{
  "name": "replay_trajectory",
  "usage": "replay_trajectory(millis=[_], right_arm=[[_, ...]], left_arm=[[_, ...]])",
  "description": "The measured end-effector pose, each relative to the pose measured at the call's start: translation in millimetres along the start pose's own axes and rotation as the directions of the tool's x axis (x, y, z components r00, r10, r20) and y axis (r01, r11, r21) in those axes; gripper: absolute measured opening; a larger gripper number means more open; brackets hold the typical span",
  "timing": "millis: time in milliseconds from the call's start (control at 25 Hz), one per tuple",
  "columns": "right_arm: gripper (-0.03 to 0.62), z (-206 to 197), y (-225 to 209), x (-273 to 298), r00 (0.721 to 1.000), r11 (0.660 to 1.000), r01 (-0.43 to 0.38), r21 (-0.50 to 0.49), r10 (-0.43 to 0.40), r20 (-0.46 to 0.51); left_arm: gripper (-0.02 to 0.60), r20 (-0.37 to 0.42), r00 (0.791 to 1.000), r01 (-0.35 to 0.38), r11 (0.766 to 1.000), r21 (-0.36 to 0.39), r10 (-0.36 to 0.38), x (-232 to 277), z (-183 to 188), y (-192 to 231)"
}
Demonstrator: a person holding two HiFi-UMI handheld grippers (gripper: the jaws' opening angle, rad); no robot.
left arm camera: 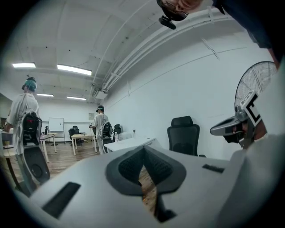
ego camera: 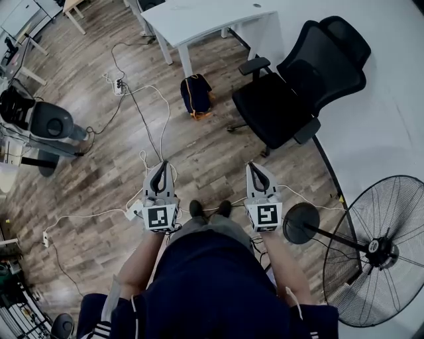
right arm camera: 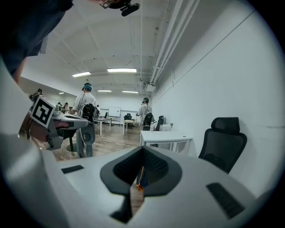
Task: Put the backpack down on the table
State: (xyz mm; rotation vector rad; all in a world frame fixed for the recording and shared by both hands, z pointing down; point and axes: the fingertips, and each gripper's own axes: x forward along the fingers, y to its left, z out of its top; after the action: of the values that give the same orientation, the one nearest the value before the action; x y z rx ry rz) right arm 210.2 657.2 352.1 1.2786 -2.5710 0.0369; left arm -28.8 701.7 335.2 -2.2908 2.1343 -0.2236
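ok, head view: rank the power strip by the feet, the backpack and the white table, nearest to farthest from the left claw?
1. Power strip, on the floor just left of the left claw.
2. Backpack, on the floor ahead.
3. White table, beyond the backpack, at the top.

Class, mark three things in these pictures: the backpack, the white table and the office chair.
backpack [ego camera: 197, 94], head view, middle of its dark body.
white table [ego camera: 205, 18], head view, bare tabletop.
office chair [ego camera: 273, 111], head view, seat cushion.
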Motion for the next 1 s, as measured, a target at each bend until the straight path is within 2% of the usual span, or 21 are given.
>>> replay_trajectory(millis=[200, 360, 440, 720, 920, 1000], right_arm=[[-0.005, -2, -2, 1, 1.0, 1.0, -0.005, -0.002, 0.005, -0.007], [-0.005, -4, -5, 2, 1.0, 1.0, -0.01, -0.002, 0.01, -0.012], [-0.005, -4, -5, 1, 1.0, 1.0, -0.012, -0.002, 0.012, -0.014], [-0.003, -9, -6, -2, 1.0, 1.0, -0.01, 0.007, 0.01, -0.027], [-0.003, -9, -9, -2, 0.999, 1.0, -0.022, 0.017, 0.022, -0.031], [-0.003, -10, -12, -2, 0.999, 1.0, -0.023, 0.015, 0.023, -0.03]], left_arm=[[0.005, -0.012, 1.0, 0.005, 1.0, 0.008, -0.005, 4, -3, -3], [0.047, -0.017, 1.0, 0.023, 1.0, 0.002, -0.023, 8, -4, -6], [0.092, -0.011, 0.999, 0.042, 0.999, -0.01, -0.042, 10, -2, -8], [0.364, -0.005, 0.997, 0.074, 0.997, -0.018, -0.074, 20, 2, -10], [0.454, 0.006, 0.995, 0.099, 0.995, -0.024, -0.099, 28, 7, -13], [0.472, 0.007, 0.994, 0.106, 0.994, -0.038, -0.106, 32, 8, -15]])
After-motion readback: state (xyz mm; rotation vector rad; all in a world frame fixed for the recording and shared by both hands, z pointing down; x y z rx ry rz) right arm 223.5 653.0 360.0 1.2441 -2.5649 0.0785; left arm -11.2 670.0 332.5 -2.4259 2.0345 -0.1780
